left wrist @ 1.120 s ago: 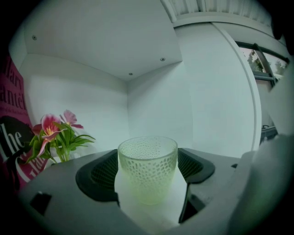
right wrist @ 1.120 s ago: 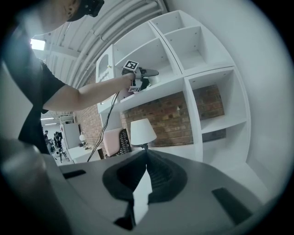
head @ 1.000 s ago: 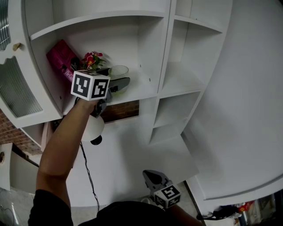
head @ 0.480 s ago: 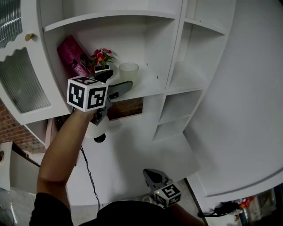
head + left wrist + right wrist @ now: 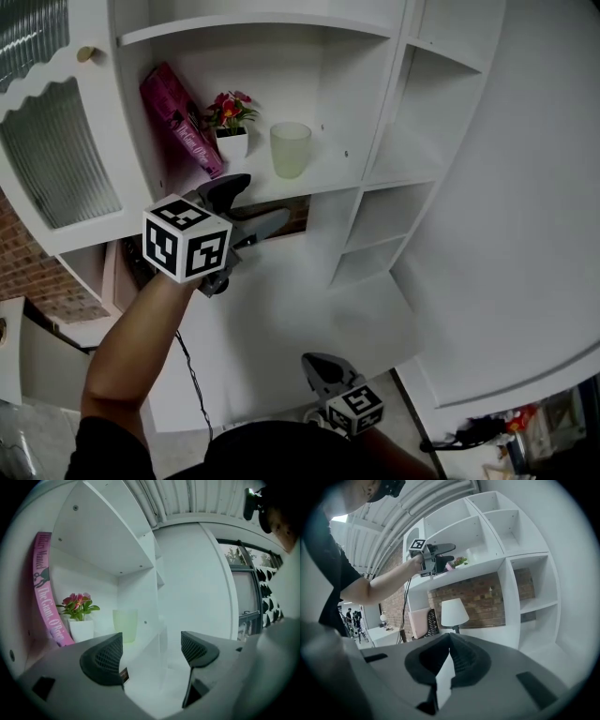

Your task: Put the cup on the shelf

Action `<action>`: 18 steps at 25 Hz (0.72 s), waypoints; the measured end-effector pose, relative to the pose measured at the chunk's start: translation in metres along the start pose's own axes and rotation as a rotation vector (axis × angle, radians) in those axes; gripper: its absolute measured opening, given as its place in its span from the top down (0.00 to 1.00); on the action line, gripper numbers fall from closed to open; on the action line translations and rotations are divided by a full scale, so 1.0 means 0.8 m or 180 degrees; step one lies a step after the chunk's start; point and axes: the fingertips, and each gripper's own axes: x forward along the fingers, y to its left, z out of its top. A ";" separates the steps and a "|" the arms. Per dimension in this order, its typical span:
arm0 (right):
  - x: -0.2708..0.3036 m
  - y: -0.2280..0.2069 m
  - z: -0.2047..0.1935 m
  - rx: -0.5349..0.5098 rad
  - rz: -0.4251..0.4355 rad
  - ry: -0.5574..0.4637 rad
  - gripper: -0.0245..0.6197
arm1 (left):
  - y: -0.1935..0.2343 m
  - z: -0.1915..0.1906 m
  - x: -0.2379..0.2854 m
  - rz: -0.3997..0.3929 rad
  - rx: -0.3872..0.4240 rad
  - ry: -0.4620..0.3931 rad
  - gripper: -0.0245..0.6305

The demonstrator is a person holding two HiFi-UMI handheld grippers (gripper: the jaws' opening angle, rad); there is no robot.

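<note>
A pale green translucent cup point(image 5: 290, 148) stands upright on the white shelf point(image 5: 323, 178), right of a small potted flower point(image 5: 231, 127). The left gripper view has the cup point(image 5: 125, 625) ahead, beyond the jaws. My left gripper point(image 5: 251, 206) is open and empty, held below and in front of the shelf edge, apart from the cup. Its two dark fingertips point(image 5: 103, 660) stand wide apart. My right gripper point(image 5: 322, 372) hangs low near my body, jaws shut with nothing between them point(image 5: 449, 660).
A pink book point(image 5: 181, 119) leans at the shelf's left beside the flower pot. A glass-fronted cabinet door point(image 5: 56, 150) is at the far left. More white compartments point(image 5: 384, 216) lie to the right. A lamp point(image 5: 454, 612) stands below against a brick wall.
My left gripper has drawn back and down from the shelf, leaving the cup standing there; its jaws are off the cup. The right gripper has stayed put.
</note>
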 end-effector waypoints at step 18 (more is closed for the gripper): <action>0.010 0.026 -0.003 0.0003 -0.0076 -0.0039 0.95 | -0.058 -0.118 -0.078 -0.0116 -0.0355 -0.0059 0.67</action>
